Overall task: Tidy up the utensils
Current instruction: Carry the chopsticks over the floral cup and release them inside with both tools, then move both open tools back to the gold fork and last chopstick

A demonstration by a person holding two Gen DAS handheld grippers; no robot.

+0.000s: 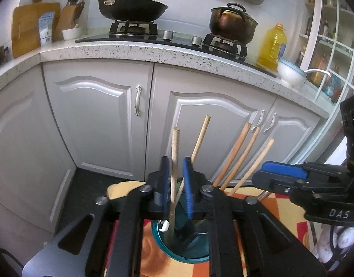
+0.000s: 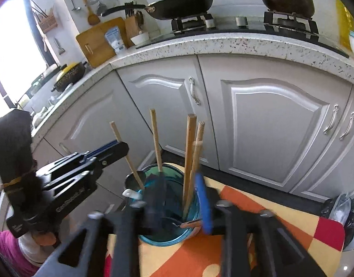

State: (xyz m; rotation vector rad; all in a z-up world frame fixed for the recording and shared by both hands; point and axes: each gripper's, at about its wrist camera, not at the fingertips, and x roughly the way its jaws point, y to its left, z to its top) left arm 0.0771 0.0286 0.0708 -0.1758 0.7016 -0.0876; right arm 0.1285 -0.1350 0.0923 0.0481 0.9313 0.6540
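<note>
A teal glass holder [image 1: 195, 257] [image 2: 163, 240] stands on a patterned cloth and holds several wooden-handled utensils [image 1: 234, 157] [image 2: 189, 152]. My left gripper [image 1: 177, 168] hovers over the holder, its blue pads either side of a pale wooden handle [image 1: 175, 152] with small gaps, so it looks open. It also shows in the right wrist view [image 2: 110, 149] at the left. My right gripper [image 2: 181, 184] is open above the holder's rim, blurred, with two handles between its fingers. In the left wrist view it shows at the right [image 1: 280, 173].
The orange, yellow and red cloth [image 2: 257, 210] covers a small table in front of white cabinet doors [image 1: 103, 120]. Above is a speckled counter [image 1: 153, 53] with a stove, a black pan [image 1: 133, 8] and a brown pot [image 1: 232, 23]. An oil bottle [image 1: 272, 46] and a white bowl [image 1: 290, 72] stand at the right.
</note>
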